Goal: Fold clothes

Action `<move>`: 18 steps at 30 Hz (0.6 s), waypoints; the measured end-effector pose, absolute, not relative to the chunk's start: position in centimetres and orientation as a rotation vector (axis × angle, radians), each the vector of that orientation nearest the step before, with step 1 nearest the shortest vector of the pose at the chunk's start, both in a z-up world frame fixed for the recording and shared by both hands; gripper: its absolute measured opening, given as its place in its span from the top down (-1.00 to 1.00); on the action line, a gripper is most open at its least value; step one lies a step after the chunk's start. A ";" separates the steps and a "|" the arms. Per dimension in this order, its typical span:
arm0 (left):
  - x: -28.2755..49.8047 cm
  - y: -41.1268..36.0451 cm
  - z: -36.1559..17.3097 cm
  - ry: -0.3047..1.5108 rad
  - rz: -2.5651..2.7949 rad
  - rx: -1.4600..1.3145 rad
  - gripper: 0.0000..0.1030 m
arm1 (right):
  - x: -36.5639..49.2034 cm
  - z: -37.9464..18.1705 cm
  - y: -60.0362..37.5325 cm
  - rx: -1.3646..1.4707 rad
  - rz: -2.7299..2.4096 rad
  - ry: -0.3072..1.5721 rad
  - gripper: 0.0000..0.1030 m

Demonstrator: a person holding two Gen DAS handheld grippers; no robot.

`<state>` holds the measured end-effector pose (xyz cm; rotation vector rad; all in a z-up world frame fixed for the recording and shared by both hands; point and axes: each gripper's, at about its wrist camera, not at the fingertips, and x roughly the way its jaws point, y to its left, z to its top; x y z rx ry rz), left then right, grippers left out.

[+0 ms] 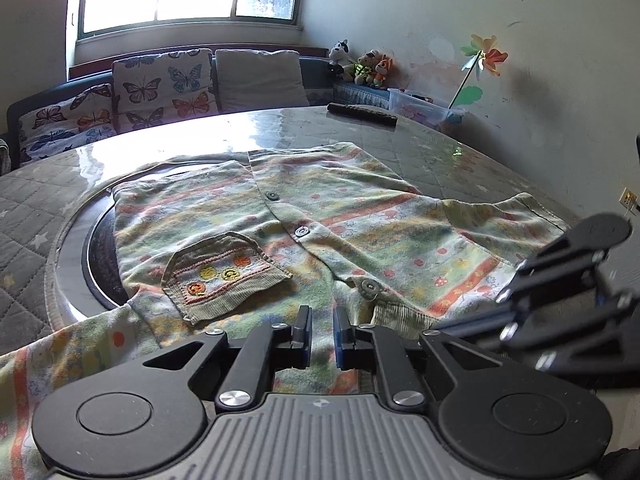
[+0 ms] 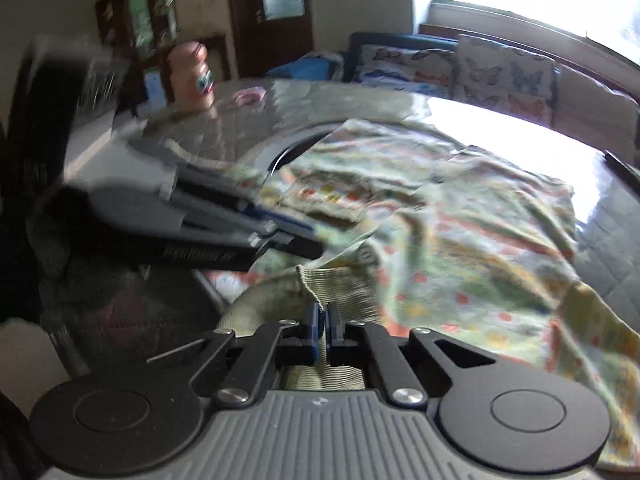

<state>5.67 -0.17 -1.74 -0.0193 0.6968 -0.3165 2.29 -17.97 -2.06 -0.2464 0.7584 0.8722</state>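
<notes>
A child's patterned button-up shirt with green, orange and yellow stripes lies spread on the round table. It has a corduroy chest pocket and a ribbed collar. My left gripper hovers low over the near part of the shirt, jaws a small gap apart and empty. My right gripper is shut on the shirt's ribbed collar, lifting it slightly. The right gripper shows in the left wrist view at the right edge. The left gripper shows blurred in the right wrist view.
A dark remote lies at the table's far side. A sofa with butterfly cushions stands behind, under a window. Plush toys, a plastic box and a pinwheel stand far right. A pink bottle stands at the table's left.
</notes>
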 end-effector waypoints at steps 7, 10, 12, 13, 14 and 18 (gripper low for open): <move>5.6 -0.9 -2.0 0.702 -0.340 -0.014 0.76 | 4.0 1.3 -21.9 -0.015 0.854 0.748 0.98; 5.5 -1.1 -2.0 0.698 -0.351 -0.019 0.76 | 4.4 1.6 -22.1 0.010 0.850 0.745 0.98; 5.4 -1.2 -2.0 0.695 -0.356 -0.022 0.76 | 4.6 1.6 -22.0 0.018 0.849 0.749 0.98; 5.4 -1.2 -1.9 0.693 -0.359 -0.023 0.76 | 4.6 1.5 -22.0 0.016 0.849 0.750 0.98; 5.4 -1.3 -2.1 0.698 -0.359 -0.019 0.76 | 4.5 1.4 -21.9 0.015 0.852 0.752 0.98; 5.2 -2.0 -2.2 0.690 -0.356 0.023 0.75 | 4.1 1.2 -21.3 -0.017 0.869 0.745 0.98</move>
